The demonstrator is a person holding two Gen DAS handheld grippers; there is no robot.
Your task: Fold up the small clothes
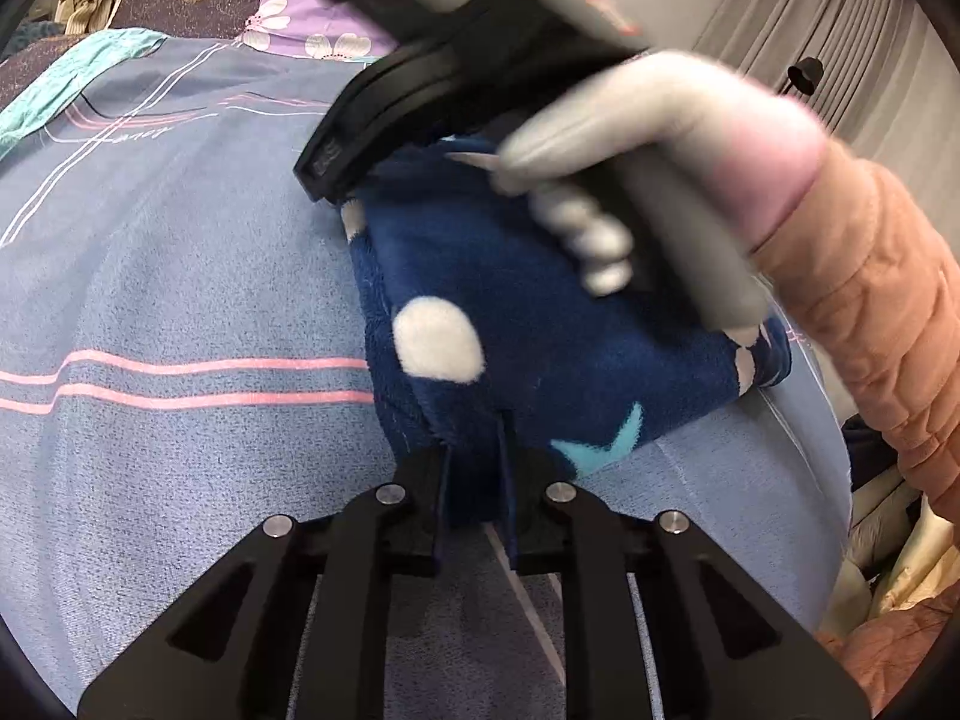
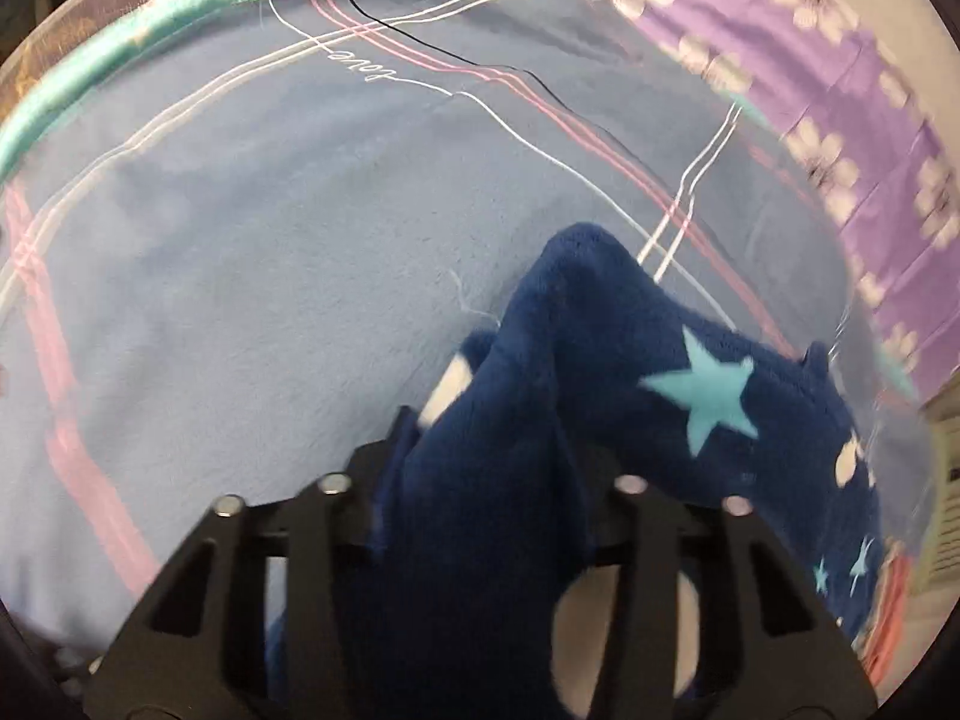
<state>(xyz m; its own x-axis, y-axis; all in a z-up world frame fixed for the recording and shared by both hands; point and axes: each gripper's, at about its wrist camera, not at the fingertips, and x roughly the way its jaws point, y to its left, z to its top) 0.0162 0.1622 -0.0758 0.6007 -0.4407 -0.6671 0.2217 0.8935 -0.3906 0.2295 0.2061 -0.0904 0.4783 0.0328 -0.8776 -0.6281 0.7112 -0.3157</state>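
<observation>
A navy fleece garment (image 1: 510,324) with white dots and pale blue stars lies bunched on the blue bedspread (image 1: 180,276). My left gripper (image 1: 475,480) is shut on its near edge, with a fold of fleece pinched between the pads. In the right wrist view the same garment (image 2: 600,372) rises in a ridge and fills the gap of my right gripper (image 2: 492,468), which is shut on a thick bunch of it. A grey-gloved hand (image 1: 630,138) holds that right gripper over the garment's far side, pointing steeply down.
The bedspread (image 2: 240,300) has pink and white stripes and a teal border (image 2: 150,6). A purple floral pillow (image 2: 840,90) lies at the far side. A peach quilted sleeve (image 1: 870,300) crosses the right. Grey curtains (image 1: 840,30) hang behind, and loose cloth (image 1: 888,600) lies beside the bed.
</observation>
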